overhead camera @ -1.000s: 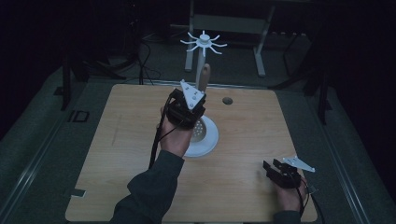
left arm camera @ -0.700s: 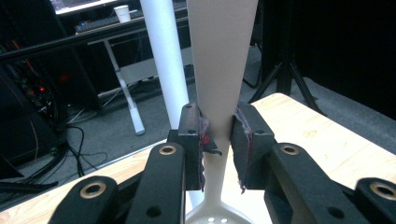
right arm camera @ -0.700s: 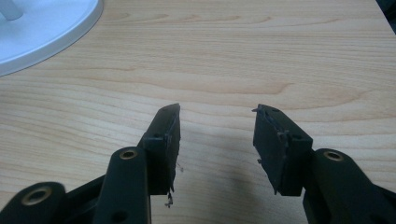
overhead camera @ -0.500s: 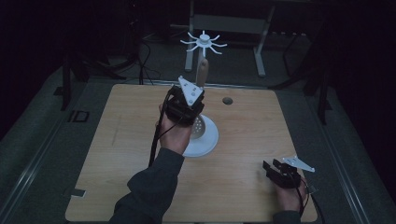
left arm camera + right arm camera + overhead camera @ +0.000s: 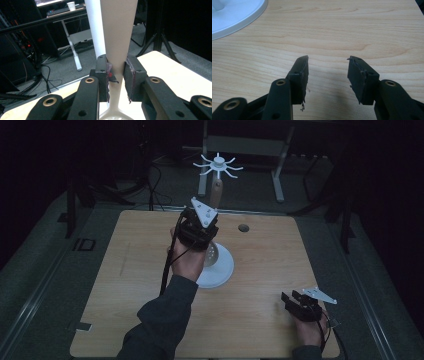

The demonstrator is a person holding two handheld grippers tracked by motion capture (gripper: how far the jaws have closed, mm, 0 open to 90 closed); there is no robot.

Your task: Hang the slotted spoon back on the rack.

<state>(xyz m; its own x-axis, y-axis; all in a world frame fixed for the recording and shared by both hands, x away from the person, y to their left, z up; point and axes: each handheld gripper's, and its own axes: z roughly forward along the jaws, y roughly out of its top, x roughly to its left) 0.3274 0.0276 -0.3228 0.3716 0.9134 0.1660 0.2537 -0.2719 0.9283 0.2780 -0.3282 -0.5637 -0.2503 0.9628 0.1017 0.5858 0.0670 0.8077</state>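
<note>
Two hand-held grippers work over one wooden counter (image 5: 260,270). The left hand-held gripper (image 5: 117,75) is clamped on the handle of one beige slotted spatula (image 5: 120,32), held upright just beside the white post of the one rack stand (image 5: 216,265). The right hand-held gripper (image 5: 327,72), jaws apart with nothing between them, rests near the counter's right front corner.

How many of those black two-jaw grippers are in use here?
2. The left gripper is clamped on a beige slotted spatula's handle beside the white stand; the right gripper rests open at the wooden table's near right corner.
</note>
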